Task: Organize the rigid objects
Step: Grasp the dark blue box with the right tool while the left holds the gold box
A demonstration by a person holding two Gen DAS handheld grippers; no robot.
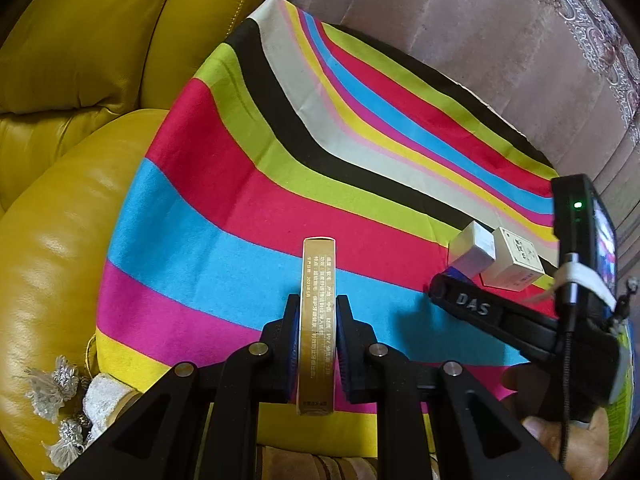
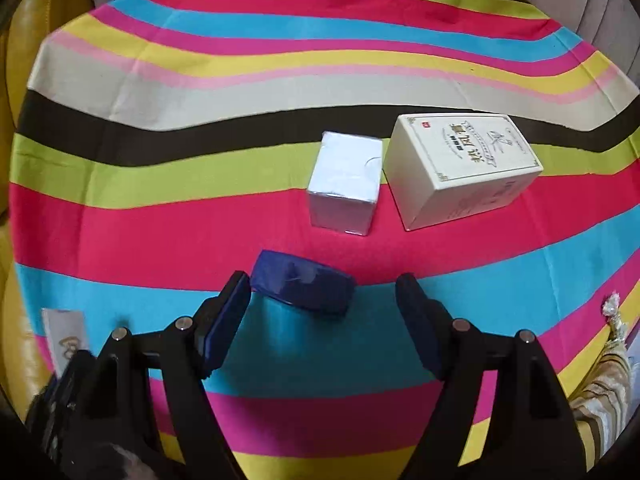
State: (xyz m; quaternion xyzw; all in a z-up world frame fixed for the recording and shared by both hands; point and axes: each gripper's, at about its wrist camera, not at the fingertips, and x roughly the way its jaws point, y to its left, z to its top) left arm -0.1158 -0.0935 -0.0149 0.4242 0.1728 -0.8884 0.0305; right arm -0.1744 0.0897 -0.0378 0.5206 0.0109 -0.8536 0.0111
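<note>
Hovering my wide-open right gripper [image 2: 322, 312] astride the blue case [image 2: 302, 286], just before the silver box [image 2: 344, 184]; left gripper [image 1: 318, 344] clamps a gold box [image 1: 316, 320]. A skewed squeeze could flick the case away.

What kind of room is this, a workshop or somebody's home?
Most likely a home living room. A yellow leather sofa sits beside a surface draped in a striped cloth, with small household boxes, a silver box and a cream box, laid out on it.
</note>
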